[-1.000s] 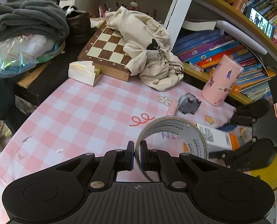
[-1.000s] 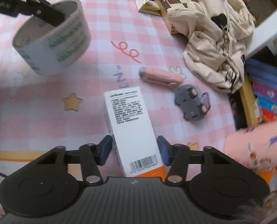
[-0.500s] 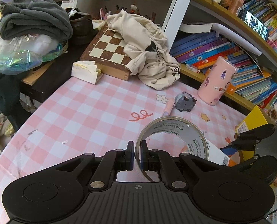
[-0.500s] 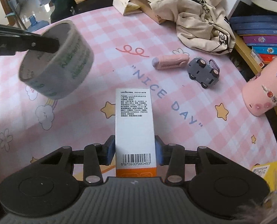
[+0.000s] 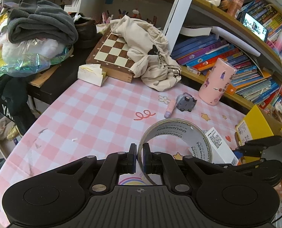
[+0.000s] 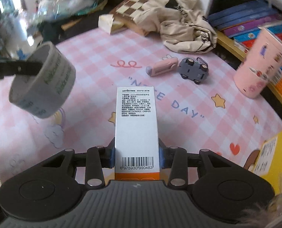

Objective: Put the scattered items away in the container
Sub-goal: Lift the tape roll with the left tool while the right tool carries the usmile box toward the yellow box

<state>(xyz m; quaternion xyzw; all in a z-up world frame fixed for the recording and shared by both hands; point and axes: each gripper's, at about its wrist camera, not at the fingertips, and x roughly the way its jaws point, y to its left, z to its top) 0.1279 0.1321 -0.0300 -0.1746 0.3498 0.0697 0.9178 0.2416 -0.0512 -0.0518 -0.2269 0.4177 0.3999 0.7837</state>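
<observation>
My left gripper (image 5: 139, 157) is shut on the wall of a grey tape roll (image 5: 180, 134), held above the pink checked tablecloth. That tape roll (image 6: 46, 83) hangs at the left of the right wrist view. My right gripper (image 6: 137, 152) is shut on a white toothpaste box (image 6: 136, 125) with a barcode and orange end, also lifted off the table. The white box (image 5: 219, 146) shows behind the tape in the left wrist view. A yellow box container (image 5: 254, 125) stands at the right table edge. A pink pen-like item (image 6: 161, 67) and a grey toy car (image 6: 194, 69) lie on the cloth.
A pink tumbler (image 5: 217, 81) stands near the bookshelf (image 5: 226, 57). A chessboard (image 5: 114, 55) under a cream garment (image 5: 150, 57) and a tissue pack (image 5: 92, 74) lie at the table's far side. Grey clothes and bags pile up at the left (image 5: 38, 24).
Both grippers have risen and pulled back from the table with the tape roll and the box still held. The yellow container has come into view at the right.
</observation>
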